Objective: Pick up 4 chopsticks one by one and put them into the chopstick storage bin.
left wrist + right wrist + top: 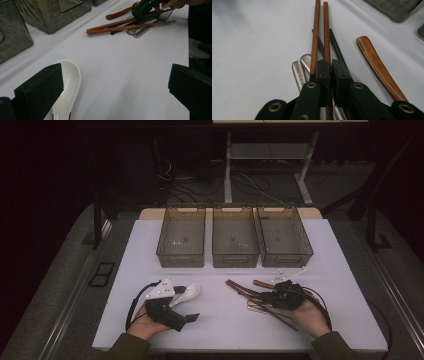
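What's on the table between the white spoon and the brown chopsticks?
Nothing: in the left gripper view, only bare white table lies between the white spoon and the brown chopsticks.

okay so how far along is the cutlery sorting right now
Done: nothing yet; all three bins look empty. In hand: the right gripper is shut on one brown chopstick. Left: its twin, the black sticks, metal utensils, wooden handle and white spoon beside the open left gripper.

Faint engraved lettering runs along one steel utensil handle (298, 72) at lower centre of the right gripper view, too small to read.
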The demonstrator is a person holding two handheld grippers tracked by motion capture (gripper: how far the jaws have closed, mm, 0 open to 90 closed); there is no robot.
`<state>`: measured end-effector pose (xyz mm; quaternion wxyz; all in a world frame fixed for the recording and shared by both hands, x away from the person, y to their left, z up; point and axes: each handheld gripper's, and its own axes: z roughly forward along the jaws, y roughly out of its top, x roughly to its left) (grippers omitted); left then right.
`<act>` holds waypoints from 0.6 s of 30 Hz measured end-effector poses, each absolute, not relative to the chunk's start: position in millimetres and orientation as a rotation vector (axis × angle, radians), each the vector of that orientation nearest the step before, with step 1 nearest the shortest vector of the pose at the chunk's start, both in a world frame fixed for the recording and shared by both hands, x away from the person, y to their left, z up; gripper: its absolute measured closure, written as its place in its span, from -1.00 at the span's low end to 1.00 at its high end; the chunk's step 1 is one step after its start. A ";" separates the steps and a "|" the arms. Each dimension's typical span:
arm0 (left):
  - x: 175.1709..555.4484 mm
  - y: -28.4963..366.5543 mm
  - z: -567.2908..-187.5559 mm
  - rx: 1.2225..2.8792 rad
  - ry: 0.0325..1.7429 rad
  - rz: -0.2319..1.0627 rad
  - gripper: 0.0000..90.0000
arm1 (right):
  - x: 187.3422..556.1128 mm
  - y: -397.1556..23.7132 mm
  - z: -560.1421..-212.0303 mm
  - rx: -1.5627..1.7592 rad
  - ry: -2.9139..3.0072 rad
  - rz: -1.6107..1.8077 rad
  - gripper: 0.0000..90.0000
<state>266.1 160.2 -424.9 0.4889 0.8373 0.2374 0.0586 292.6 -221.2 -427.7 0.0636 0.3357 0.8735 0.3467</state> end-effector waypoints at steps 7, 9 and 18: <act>266.1 159.9 -425.5 2.040 0.576 0.143 -1.00 | 292.4 -224.4 -424.1 1.024 2.623 1.067 0.88; 266.6 160.2 -426.2 2.044 0.577 0.143 -1.00 | 292.0 -224.9 -423.0 1.027 2.618 1.071 0.88; 267.4 159.9 -430.3 2.051 0.579 0.142 -1.00 | 291.3 -228.1 -416.8 1.026 2.597 1.099 0.88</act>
